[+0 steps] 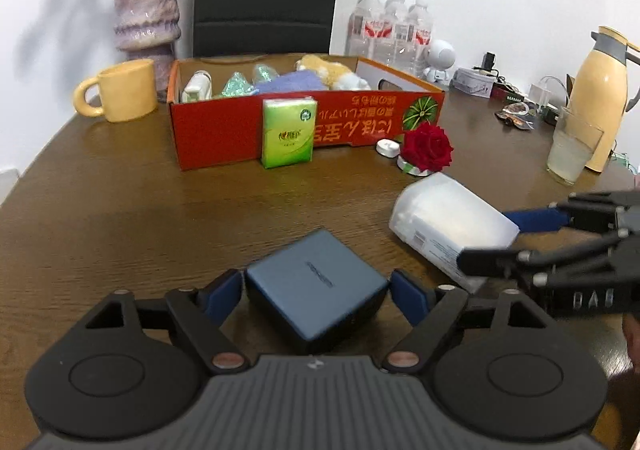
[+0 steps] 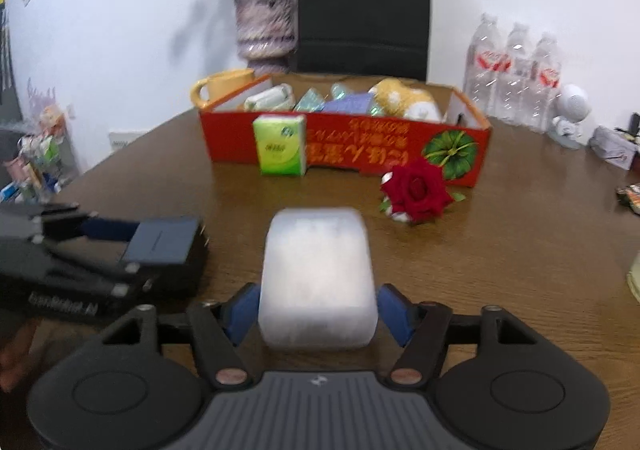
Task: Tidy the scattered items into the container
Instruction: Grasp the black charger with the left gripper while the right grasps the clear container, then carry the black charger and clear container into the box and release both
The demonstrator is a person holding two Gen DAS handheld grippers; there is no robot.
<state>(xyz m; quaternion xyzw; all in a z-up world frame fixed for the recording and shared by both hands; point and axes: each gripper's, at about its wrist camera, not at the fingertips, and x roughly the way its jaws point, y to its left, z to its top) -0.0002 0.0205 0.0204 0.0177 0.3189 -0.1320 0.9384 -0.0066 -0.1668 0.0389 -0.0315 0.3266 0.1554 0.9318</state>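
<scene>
While the red box already holds several things, we straddle the blue box and white tub with jaws spread, tissues and rose left.

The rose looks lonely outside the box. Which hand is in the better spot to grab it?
Right. The rose lies just ahead of the right tongs, though the white tub sits inside them. The left tongs straddle the blue box, farther from the rose.
</scene>
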